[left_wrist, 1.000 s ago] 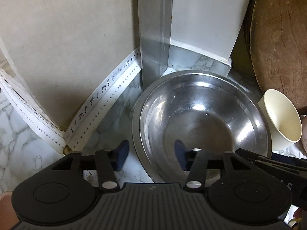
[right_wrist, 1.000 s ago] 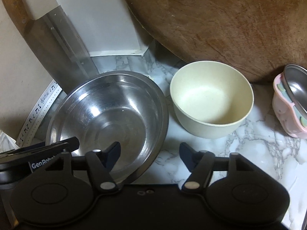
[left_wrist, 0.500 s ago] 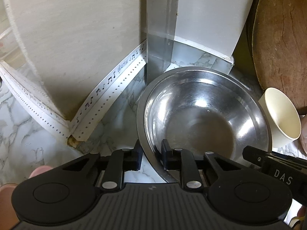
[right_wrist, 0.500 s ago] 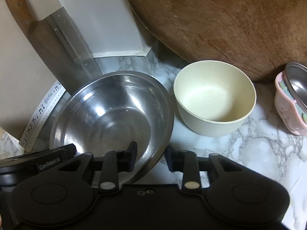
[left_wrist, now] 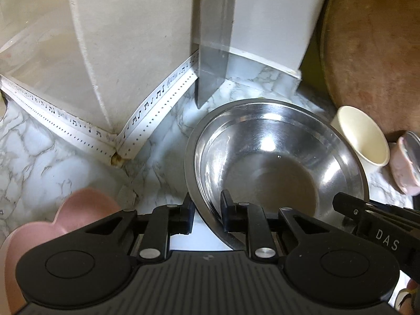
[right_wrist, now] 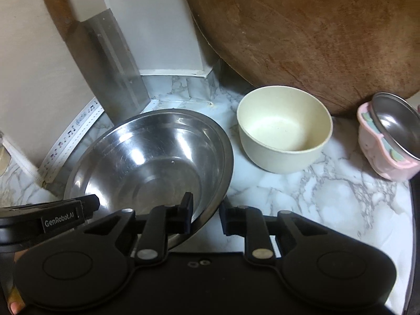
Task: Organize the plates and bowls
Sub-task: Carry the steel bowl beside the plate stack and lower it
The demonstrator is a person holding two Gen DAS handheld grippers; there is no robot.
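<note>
A large steel bowl is held by both grippers above the marble counter. My left gripper is shut on its near left rim. My right gripper is shut on the bowl's near right rim. A cream bowl stands to its right, also in the left wrist view. A pink bowl with a steel liner stands at the far right. A pink heart-shaped dish lies at the lower left.
A cleaver leans against the wall behind the steel bowl. A white box stands in the corner. A big round wooden board leans at the back right. White patterned trim runs along the wall base.
Both grippers closed from open onto the steel bowl's rim. The bowl has been drawn back from the corner and lifted slightly; the pink dish has come into view.
</note>
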